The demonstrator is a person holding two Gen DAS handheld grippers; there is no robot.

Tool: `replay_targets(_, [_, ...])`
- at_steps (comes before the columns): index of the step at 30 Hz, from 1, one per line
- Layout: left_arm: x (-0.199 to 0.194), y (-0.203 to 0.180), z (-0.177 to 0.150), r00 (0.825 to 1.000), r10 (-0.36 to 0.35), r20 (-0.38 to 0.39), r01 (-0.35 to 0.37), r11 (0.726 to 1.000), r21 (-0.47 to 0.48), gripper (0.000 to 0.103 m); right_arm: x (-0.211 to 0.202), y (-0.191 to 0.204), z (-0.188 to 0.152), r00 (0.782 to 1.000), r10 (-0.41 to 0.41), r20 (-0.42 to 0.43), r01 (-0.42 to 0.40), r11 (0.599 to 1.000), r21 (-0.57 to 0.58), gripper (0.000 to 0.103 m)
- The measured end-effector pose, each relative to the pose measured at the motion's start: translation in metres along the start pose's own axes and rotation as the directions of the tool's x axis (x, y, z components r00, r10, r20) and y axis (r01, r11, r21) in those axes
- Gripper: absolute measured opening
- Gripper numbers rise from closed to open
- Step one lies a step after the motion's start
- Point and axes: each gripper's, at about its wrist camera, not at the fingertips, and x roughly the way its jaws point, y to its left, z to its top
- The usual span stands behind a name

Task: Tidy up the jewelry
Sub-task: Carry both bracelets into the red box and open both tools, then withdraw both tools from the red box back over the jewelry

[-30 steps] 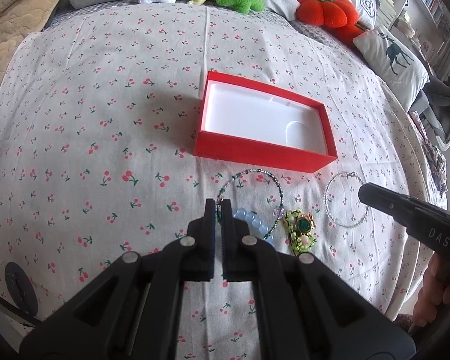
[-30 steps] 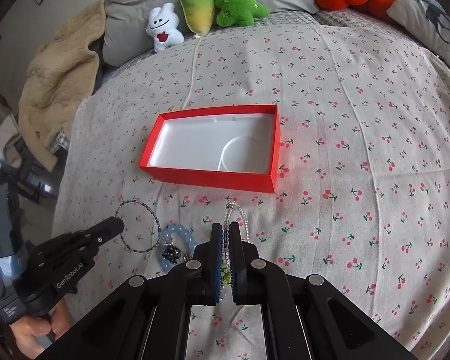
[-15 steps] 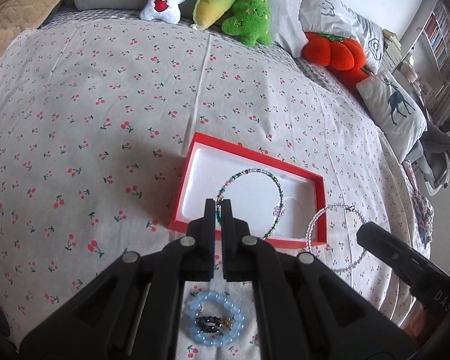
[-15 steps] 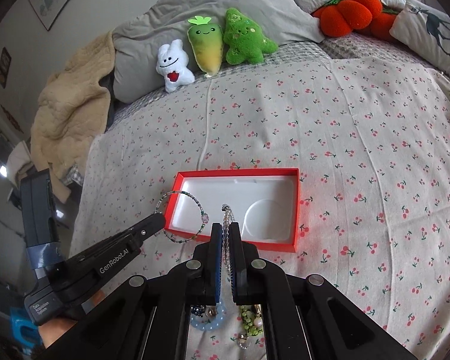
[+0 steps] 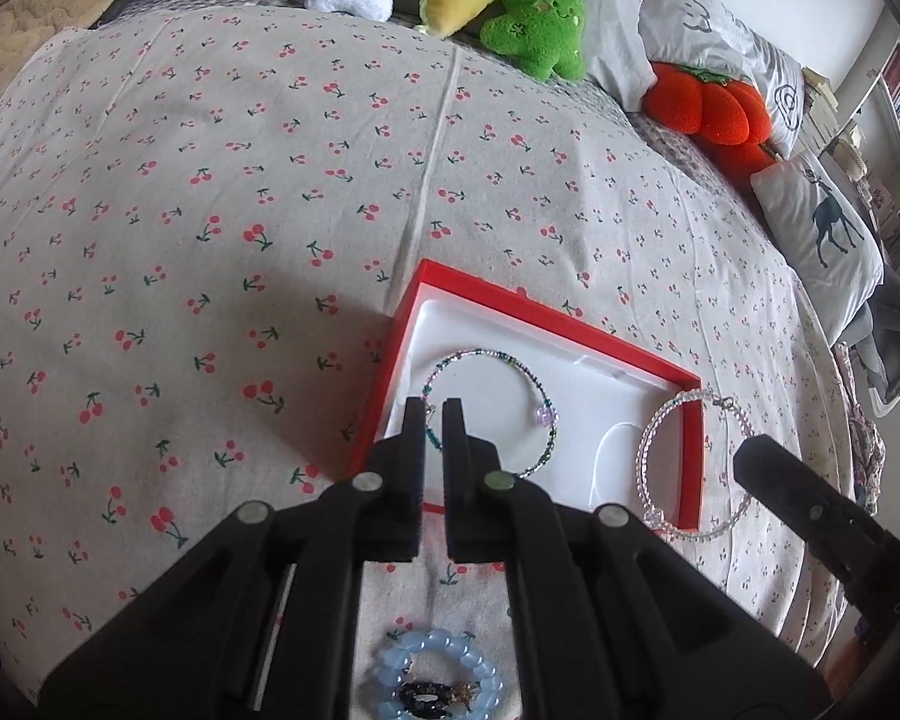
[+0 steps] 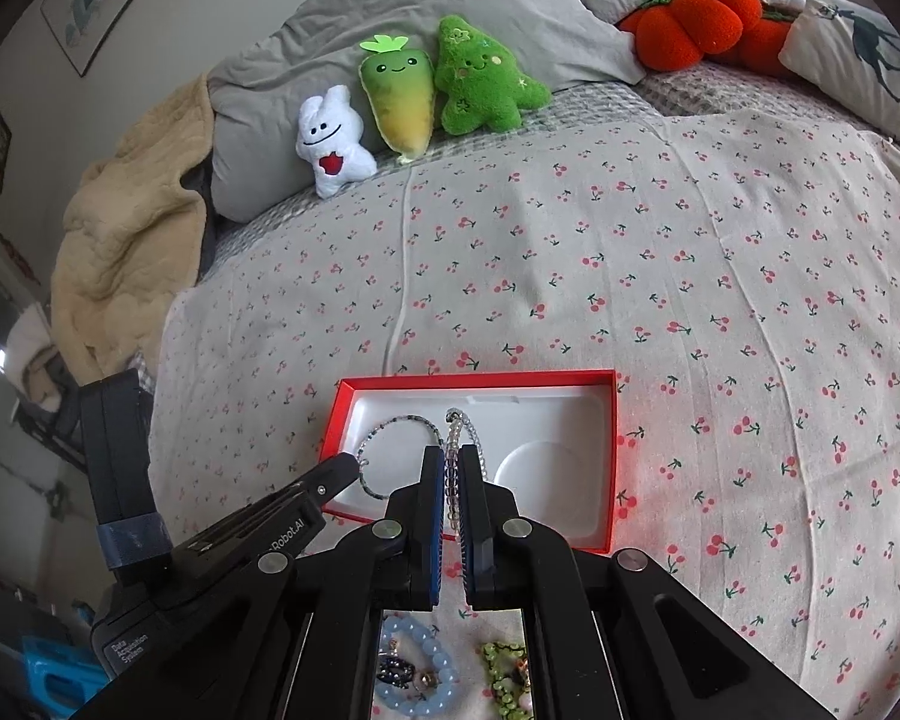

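A red box (image 5: 546,315) with a white tray inside lies on the cherry-print bedspread; it also shows in the right wrist view (image 6: 480,379). My left gripper (image 5: 432,414) is shut on a green beaded bracelet (image 5: 492,355) and holds it above the box's left part. My right gripper (image 6: 449,461) is shut on a clear beaded bracelet (image 6: 471,429), which hangs over the box's right edge in the left wrist view (image 5: 660,420). A light blue bracelet (image 5: 438,654) and a green bracelet (image 6: 504,660) lie on the bed below the grippers.
Plush toys line the back of the bed: a white one (image 6: 330,144), a carrot (image 6: 399,96), a green tree (image 6: 480,84) and an orange pumpkin (image 6: 690,18). A beige blanket (image 6: 126,228) lies at the left. A deer pillow (image 5: 822,222) sits at the right edge.
Both grippers have lifted their bracelets off the bedspread and carried them forward over the red box. The blue and green bracelets stay behind on the bed.
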Motion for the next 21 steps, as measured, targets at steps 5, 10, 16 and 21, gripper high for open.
replay_targets(5, [-0.015,-0.003,-0.001,1.000,0.017,0.025,-0.018,0.999,0.034,0.017,0.008,0.010,-0.001,1.000,0.012,-0.015,-0.013,1.000,-0.021,0.005])
replay_targets(10, [-0.028,-0.001,-0.006,0.999,0.030,0.035,-0.031,0.998,0.053,0.027,0.019,0.009,-0.002,0.999,-0.020,-0.025,0.019,0.999,-0.031,0.005])
replay_targets(16, [-0.036,0.006,-0.012,0.998,0.058,0.033,-0.060,0.996,0.059,0.040,0.035,-0.014,-0.004,0.993,-0.104,-0.063,0.103,0.994,-0.021,0.005])
replay_targets(21, [-0.036,0.011,-0.016,0.997,0.069,0.021,-0.070,0.996,0.049,0.041,0.041,-0.027,-0.003,0.988,-0.137,-0.066,0.136,0.991,-0.022,0.005])
